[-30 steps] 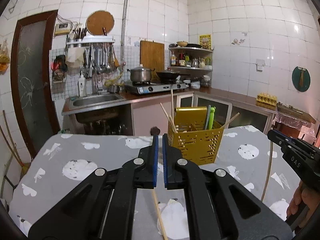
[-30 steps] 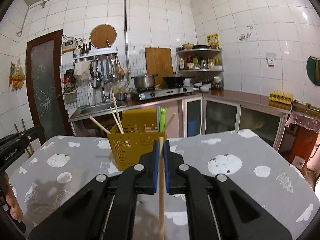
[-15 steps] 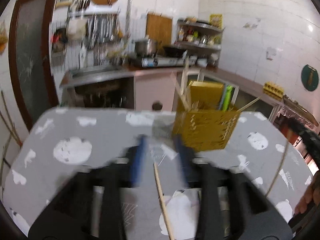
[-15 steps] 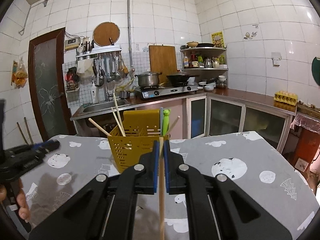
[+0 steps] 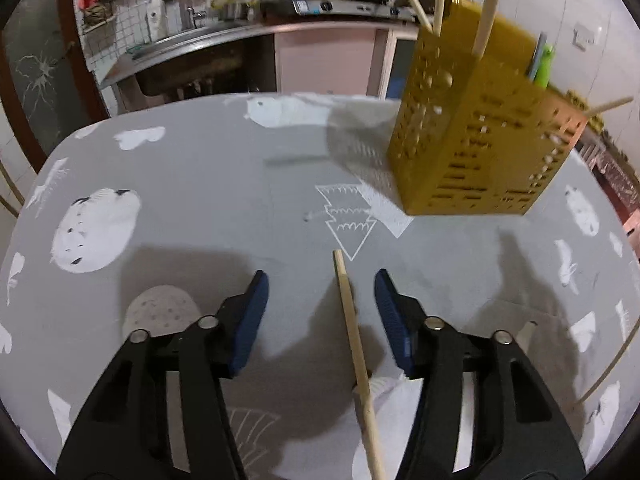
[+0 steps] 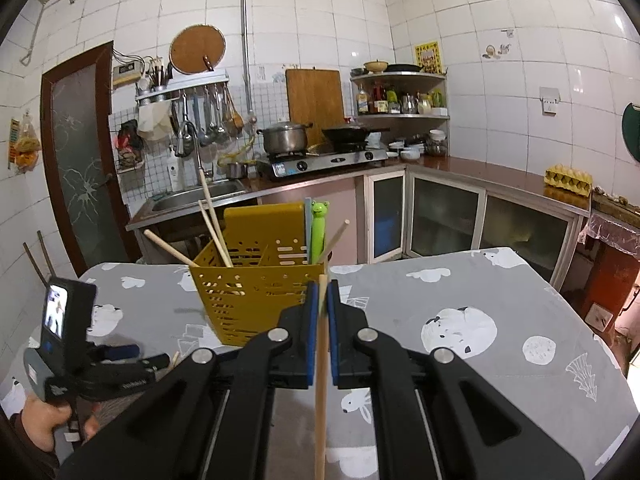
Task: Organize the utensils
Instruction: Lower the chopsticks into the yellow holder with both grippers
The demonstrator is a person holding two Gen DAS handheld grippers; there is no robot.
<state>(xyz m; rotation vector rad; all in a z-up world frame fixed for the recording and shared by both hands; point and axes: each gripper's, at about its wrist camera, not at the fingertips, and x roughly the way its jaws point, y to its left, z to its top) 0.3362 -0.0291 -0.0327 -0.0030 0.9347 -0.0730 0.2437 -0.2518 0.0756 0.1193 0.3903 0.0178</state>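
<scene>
Gray table (image 5: 200, 184); one chopstick (image 5: 352, 328) between parted left gripper (image 5: 320, 304); right gripper (image 6: 322, 312) clamps one chopstick (image 6: 321, 380).

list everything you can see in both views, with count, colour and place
utensil basket: one, yellow, on the table
chopsticks in basket: four showing, pale wood, sticking out of its top
frog utensil: one, green, in the basket
loose chopstick: one, pale wood, lying on the table between the left tool's blue pads
held chopstick: one, pale wood, clamped in the right tool
table: one, grey cloth with white prints
pot: one, steel, on the stove
cutting board: one, brown, against the wall
left tool: black, open
right tool: black, shut
hand: one, holding the left tool
</scene>
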